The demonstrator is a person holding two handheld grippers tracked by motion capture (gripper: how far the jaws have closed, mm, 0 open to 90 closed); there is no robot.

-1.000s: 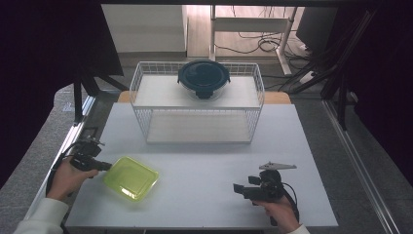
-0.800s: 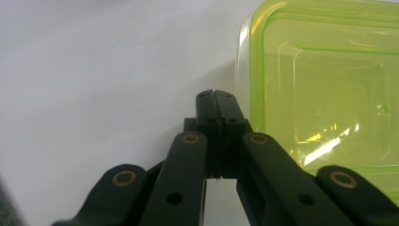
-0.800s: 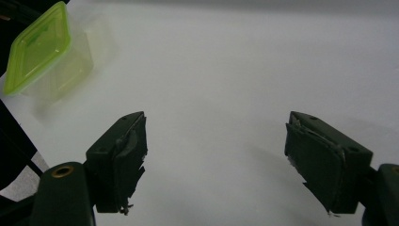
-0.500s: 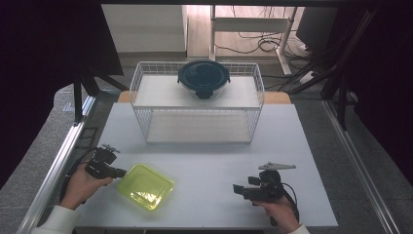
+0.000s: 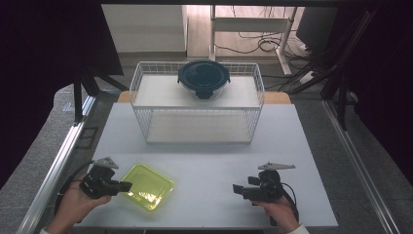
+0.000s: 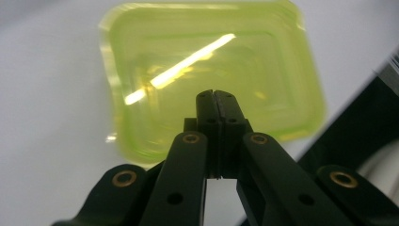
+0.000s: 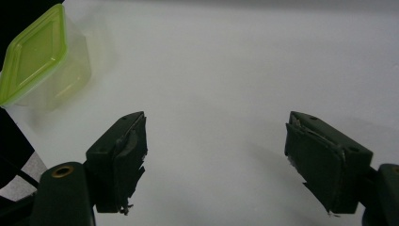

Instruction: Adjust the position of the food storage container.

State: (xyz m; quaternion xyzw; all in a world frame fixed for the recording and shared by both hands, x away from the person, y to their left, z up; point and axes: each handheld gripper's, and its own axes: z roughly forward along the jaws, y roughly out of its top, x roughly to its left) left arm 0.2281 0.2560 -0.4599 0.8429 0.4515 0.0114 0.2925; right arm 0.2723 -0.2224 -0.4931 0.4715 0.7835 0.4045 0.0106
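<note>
Near the front left corner of the white table (image 5: 204, 165) lies a yellow-green translucent plastic container lid (image 5: 147, 185), flat on the surface. At its left edge sits the left gripper (image 5: 124, 185), its fingers (image 6: 207, 106) pressed together over the lid's near rim; whether the rim is caught between them cannot be told. Well apart, at the front right, the right gripper (image 5: 237, 189) hovers with fingers (image 7: 123, 155) spread wide over bare table. Farther back stands a white wire rack (image 5: 146, 87) carrying a round dark-lidded glass container (image 5: 203, 78) on top.
</note>
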